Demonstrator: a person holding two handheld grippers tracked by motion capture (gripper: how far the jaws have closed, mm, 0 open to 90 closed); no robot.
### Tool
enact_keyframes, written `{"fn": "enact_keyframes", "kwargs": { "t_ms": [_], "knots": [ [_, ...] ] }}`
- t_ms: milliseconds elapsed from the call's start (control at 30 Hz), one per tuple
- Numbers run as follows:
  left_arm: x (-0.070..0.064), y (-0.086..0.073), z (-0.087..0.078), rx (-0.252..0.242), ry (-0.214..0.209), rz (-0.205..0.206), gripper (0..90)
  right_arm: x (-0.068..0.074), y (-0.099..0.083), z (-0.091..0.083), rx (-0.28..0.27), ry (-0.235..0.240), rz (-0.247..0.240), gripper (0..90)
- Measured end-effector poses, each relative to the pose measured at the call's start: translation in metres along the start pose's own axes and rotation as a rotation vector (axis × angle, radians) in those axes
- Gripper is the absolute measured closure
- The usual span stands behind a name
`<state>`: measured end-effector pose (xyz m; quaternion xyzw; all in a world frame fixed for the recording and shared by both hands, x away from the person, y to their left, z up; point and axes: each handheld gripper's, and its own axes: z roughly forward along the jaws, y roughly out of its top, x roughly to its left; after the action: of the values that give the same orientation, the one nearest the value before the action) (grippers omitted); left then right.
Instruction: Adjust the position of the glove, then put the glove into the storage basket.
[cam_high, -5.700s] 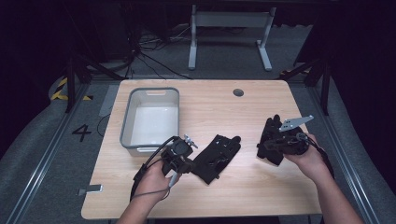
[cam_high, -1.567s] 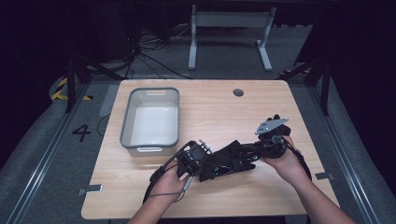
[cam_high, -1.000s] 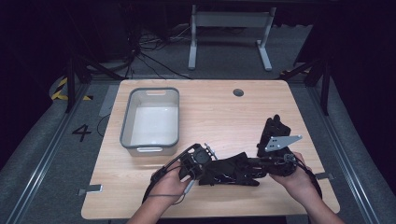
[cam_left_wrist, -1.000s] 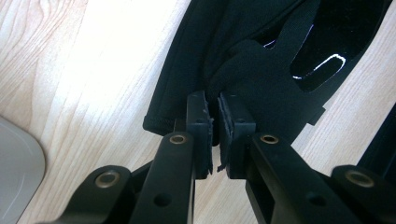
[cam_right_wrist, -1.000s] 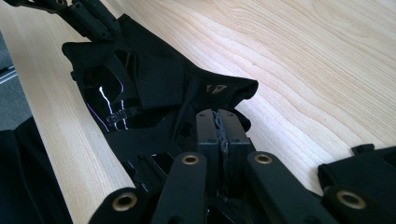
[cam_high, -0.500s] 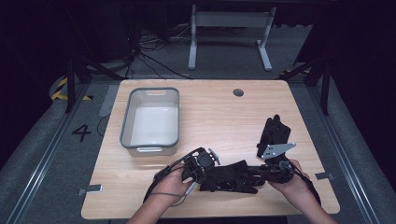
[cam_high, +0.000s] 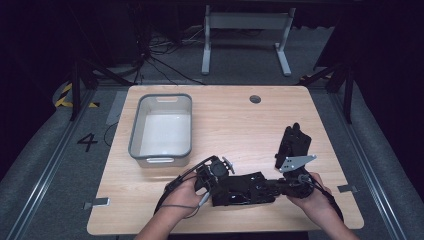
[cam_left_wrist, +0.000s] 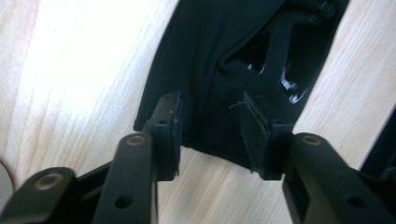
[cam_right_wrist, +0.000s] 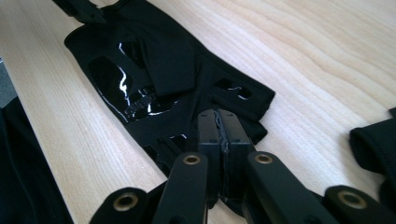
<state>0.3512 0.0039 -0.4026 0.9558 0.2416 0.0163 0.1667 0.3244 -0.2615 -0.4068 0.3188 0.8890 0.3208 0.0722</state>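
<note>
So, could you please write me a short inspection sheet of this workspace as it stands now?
Surface: wooden table, a round hole near its far edge.
Job's things: black glove flat near the front edge; second glove to the right, further back.
Clutter: grey bin at left, nothing seen in it.
Grippers: left gripper open, fingers over the glove's cuff edge; right gripper shut at the glove's finger end, whether it pinches cloth is unclear.
Cables: one loops from the left gripper by the hand; more lie on the floor.
Surroundings: dark room, grey table frame behind, floor mark "4".
</note>
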Motion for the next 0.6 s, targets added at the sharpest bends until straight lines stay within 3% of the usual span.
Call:
{"fn": "enact_keyframes", "kwargs": {
  "t_ms": [200,400,600],
  "knots": [
    [0.002,-0.001,-0.013,-0.079,0.013,-0.052,56.7,-0.008,-0.002,-0.006,-0.032,-0.036,0.006,86.9],
    [0.004,-0.004,-0.027,-0.203,0.030,-0.098,56.6,-0.017,-0.004,-0.015,-0.064,-0.067,0.023,85.7],
    [0.007,-0.006,-0.032,-0.258,0.045,-0.113,53.4,-0.028,-0.008,-0.022,-0.080,-0.094,0.046,85.0]
  ]
}}
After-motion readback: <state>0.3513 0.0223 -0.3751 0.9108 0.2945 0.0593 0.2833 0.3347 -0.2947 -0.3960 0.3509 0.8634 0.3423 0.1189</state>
